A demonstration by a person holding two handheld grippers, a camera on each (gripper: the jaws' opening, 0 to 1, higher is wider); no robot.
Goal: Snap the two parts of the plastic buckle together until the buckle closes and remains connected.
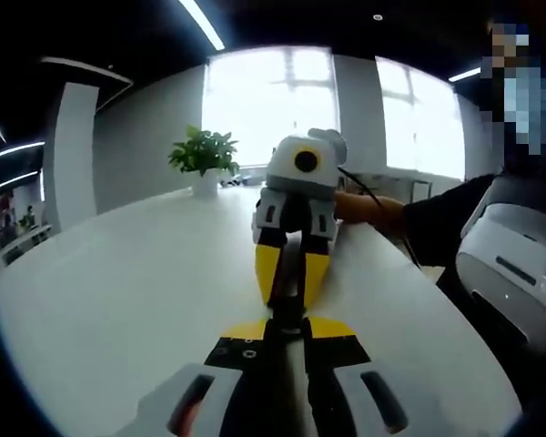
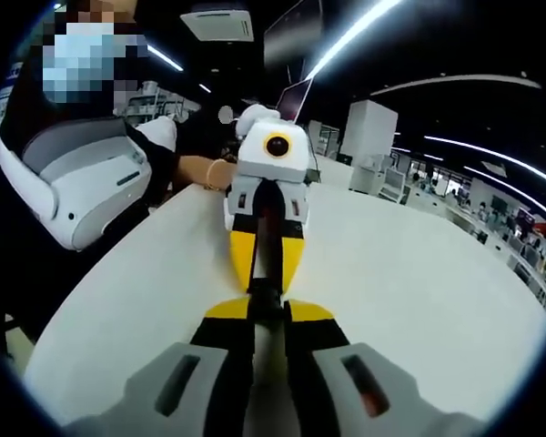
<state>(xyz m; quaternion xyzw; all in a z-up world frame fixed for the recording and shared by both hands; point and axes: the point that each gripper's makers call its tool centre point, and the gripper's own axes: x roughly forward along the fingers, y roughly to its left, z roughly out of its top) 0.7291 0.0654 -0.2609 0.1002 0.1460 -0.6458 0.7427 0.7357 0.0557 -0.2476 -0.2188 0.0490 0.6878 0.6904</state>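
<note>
Facing each other tip to tip above the white bench (image 1: 118,300), the two claws meet head-on at the middle of both views. In the left gripper view the left claw (image 1: 288,320) rises from the bottom with its jaws drawn close, and the right claw (image 1: 291,278) points back at it with its yellow jaws narrowed. The right gripper view mirrors this: right claw (image 2: 266,314) below, left claw (image 2: 266,273) opposite. A dark piece, probably the plastic buckle (image 1: 288,305), sits at the junction (image 2: 264,296); I cannot tell whether its two parts are already latched, nor exactly how each claw grips its half.

To do the step well, I judge the two halves should stay on one straight line, pushed squarely together without twisting, and held low over the bench so both remain in sight.

Around: a potted plant (image 1: 203,157) stands well apart near the bright windows (image 1: 282,100); a person's hand (image 1: 369,211) holds the right claw's handle, and a white headset (image 2: 82,182) hangs at the person's chest. Nothing on the bench blocks the push.
</note>
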